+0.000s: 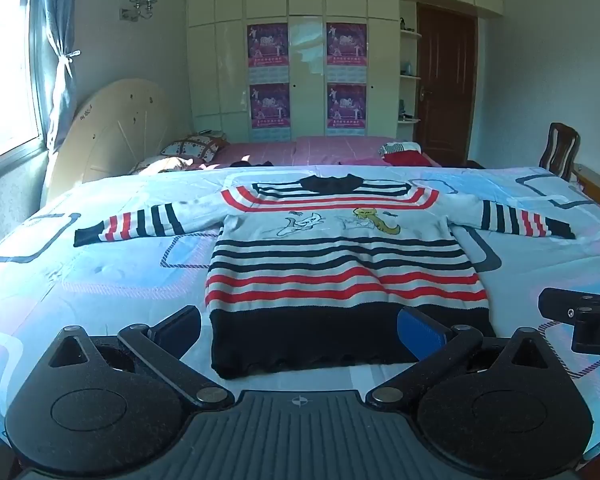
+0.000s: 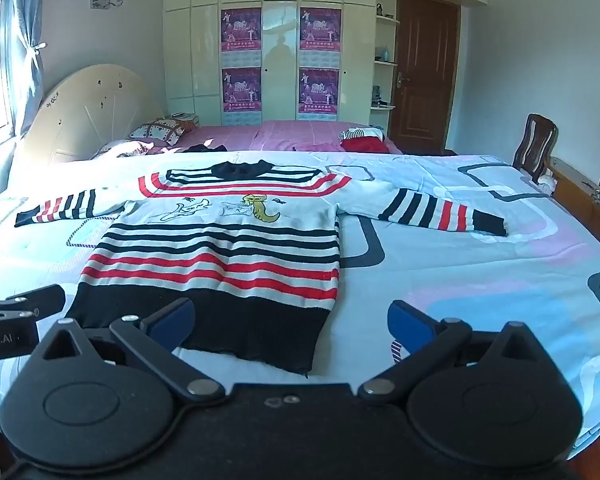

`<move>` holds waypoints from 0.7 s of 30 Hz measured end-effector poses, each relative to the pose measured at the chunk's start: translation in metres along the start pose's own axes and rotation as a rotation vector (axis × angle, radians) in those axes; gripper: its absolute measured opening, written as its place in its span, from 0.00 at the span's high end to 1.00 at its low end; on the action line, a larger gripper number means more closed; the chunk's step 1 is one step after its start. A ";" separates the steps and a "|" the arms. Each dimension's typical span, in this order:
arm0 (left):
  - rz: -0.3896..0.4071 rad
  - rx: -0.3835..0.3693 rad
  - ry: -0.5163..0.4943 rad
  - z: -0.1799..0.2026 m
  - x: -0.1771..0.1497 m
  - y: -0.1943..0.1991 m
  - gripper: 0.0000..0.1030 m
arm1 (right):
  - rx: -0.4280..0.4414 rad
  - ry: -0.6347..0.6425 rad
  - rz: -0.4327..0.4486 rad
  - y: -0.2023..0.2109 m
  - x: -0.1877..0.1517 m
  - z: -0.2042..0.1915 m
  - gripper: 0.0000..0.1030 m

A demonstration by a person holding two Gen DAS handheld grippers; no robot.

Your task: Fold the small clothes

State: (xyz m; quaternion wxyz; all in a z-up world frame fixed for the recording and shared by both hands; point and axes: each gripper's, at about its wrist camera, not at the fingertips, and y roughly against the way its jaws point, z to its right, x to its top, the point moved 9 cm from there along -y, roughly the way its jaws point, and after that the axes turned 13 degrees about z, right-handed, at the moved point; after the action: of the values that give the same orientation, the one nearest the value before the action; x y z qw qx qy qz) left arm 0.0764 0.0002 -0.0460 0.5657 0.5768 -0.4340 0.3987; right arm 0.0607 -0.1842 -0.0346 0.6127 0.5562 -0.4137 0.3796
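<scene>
A striped sweater (image 1: 340, 264) lies flat and unfolded on the bed (image 1: 100, 280), sleeves spread; left hand-held gripper (image 1: 300, 332) and right hand-held gripper (image 2: 290, 322) hover wide apart, empty, near its hem. Folding not yet begun.

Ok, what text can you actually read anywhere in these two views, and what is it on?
"obot.AI", cut off at the frame edge: on the left claw body, right wrist view.
"D", cut off: on the right claw body, left wrist view.
Wardrobe posters: print too blurred to read.
Sweater: pictures only, no words.
</scene>
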 end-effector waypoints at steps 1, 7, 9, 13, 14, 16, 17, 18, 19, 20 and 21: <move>0.000 -0.001 0.001 0.000 0.000 0.000 0.00 | 0.002 -0.003 0.003 0.000 0.000 0.000 0.00; -0.002 -0.005 0.000 -0.001 0.000 0.002 0.00 | -0.001 -0.004 0.006 0.000 0.000 0.002 0.00; -0.012 -0.001 -0.001 -0.001 -0.003 0.001 0.00 | -0.002 -0.005 0.007 0.000 0.000 0.003 0.00; -0.018 0.000 0.001 0.001 -0.003 -0.001 0.00 | -0.003 0.001 0.006 0.001 -0.002 0.001 0.00; -0.018 0.000 0.001 0.001 -0.003 -0.001 0.00 | -0.003 0.000 0.006 0.001 -0.002 0.001 0.00; -0.018 0.000 0.001 0.001 -0.004 0.000 0.00 | -0.002 0.001 0.005 0.002 -0.003 0.000 0.00; -0.018 0.000 0.003 0.001 -0.004 0.000 0.00 | 0.000 -0.003 0.004 0.001 -0.001 0.002 0.00; -0.019 0.001 0.004 0.001 -0.004 -0.001 0.00 | 0.001 -0.004 0.004 0.001 -0.001 0.002 0.00; -0.018 0.001 0.004 0.001 -0.004 0.000 0.00 | 0.002 -0.004 0.004 0.001 -0.001 0.002 0.00; -0.020 0.005 0.007 0.000 -0.002 0.000 0.00 | 0.000 -0.003 0.005 0.001 -0.001 0.002 0.00; -0.019 0.004 0.009 -0.001 -0.002 0.000 0.00 | -0.001 -0.003 0.005 0.002 -0.001 0.001 0.00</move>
State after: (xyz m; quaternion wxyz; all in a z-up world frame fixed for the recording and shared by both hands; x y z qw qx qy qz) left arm 0.0758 0.0012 -0.0481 0.5703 0.5803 -0.4250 0.3967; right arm 0.0588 -0.1855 -0.0347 0.6115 0.5554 -0.4159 0.3802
